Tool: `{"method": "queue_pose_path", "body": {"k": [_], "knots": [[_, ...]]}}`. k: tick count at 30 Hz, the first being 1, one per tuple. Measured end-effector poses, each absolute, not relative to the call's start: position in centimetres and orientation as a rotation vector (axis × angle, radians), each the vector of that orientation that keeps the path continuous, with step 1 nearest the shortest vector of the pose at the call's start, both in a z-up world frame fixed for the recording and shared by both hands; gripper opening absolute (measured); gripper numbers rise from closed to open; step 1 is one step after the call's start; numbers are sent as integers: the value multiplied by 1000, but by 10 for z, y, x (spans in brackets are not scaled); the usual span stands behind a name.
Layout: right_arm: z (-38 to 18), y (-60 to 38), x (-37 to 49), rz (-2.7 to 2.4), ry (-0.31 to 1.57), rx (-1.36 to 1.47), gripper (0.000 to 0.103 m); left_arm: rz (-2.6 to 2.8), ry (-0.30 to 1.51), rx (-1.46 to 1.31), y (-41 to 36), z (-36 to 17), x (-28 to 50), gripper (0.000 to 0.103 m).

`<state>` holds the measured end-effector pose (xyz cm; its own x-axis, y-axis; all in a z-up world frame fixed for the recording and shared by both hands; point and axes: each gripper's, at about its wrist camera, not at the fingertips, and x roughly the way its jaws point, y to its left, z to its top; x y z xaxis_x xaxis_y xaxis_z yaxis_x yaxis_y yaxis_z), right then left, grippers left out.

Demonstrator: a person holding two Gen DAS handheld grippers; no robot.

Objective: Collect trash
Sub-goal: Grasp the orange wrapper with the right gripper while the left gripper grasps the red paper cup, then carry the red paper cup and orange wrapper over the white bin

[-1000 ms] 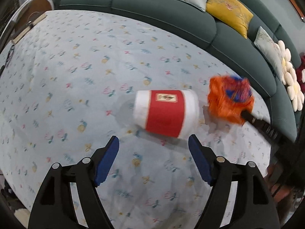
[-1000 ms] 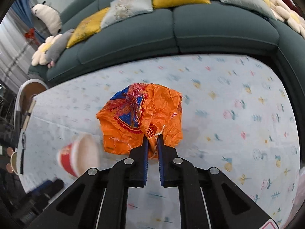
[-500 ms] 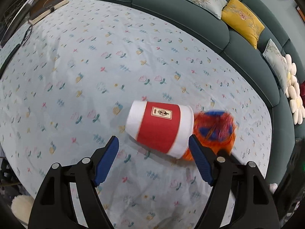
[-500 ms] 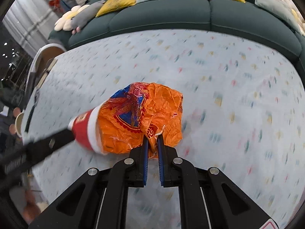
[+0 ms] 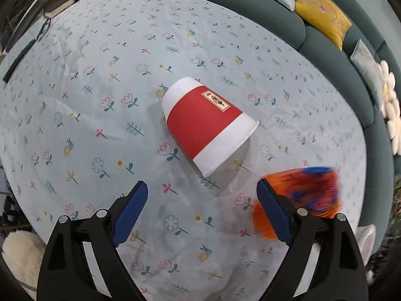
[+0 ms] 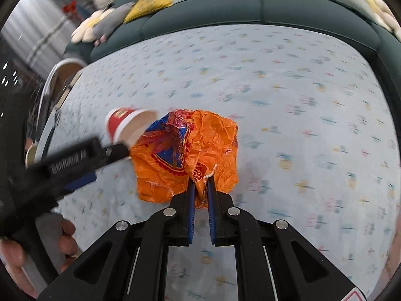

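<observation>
A red and white paper cup [image 5: 206, 125] lies on its side on the flowered tablecloth [image 5: 100, 100], its mouth toward the lower right. My left gripper [image 5: 201, 188] hovers just short of it, jaws opening wide, nothing between them. A crumpled orange and blue wrapper [image 6: 190, 150] hangs from my right gripper [image 6: 200, 183], which is shut on its lower edge. That wrapper [image 5: 300, 195] shows blurred behind my left gripper's right finger [image 5: 273, 208]. In the right wrist view the cup [image 6: 125, 123] lies left of the wrapper, with the left gripper's dark body [image 6: 67, 163] in front of it.
A dark green sofa [image 5: 325, 50] with yellow and grey cushions [image 5: 323, 12] curves round the table's far and right sides. A book [image 5: 70, 2] and a dark strip [image 5: 18, 60] lie at the table's far left edge. A hand [image 6: 65, 238] holds the left gripper.
The left gripper's jaws have spread wider and it has come closer over the cup. The right gripper has carried the wrapper across the table, from beyond the cup to beside the left gripper.
</observation>
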<state>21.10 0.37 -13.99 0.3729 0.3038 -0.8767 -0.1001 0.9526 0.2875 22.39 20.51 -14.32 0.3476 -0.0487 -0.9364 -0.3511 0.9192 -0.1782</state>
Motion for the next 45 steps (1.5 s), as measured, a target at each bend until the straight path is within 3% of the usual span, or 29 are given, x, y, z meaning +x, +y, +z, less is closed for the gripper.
{"method": "queue_pose_path", "body": {"k": [7, 10, 12, 15, 27, 45], "knots": [[-132, -32, 223, 175, 1134, 245, 9, 233, 1199, -301, 205, -159, 238, 65], [-135, -37, 224, 165, 1137, 256, 9, 229, 1206, -288, 206, -163, 242, 46], [-138, -37, 225, 162, 1140, 262, 9, 218, 1208, -289, 206, -164, 243, 24], [-140, -35, 226, 165, 1144, 268, 9, 206, 1201, -279, 205, -161, 242, 13], [-117, -54, 201, 141, 1090, 290, 9, 79, 1150, -222, 153, -120, 222, 3], [-59, -193, 110, -72, 931, 412, 9, -215, 1103, -83, -1, -64, 159, 3]]}}
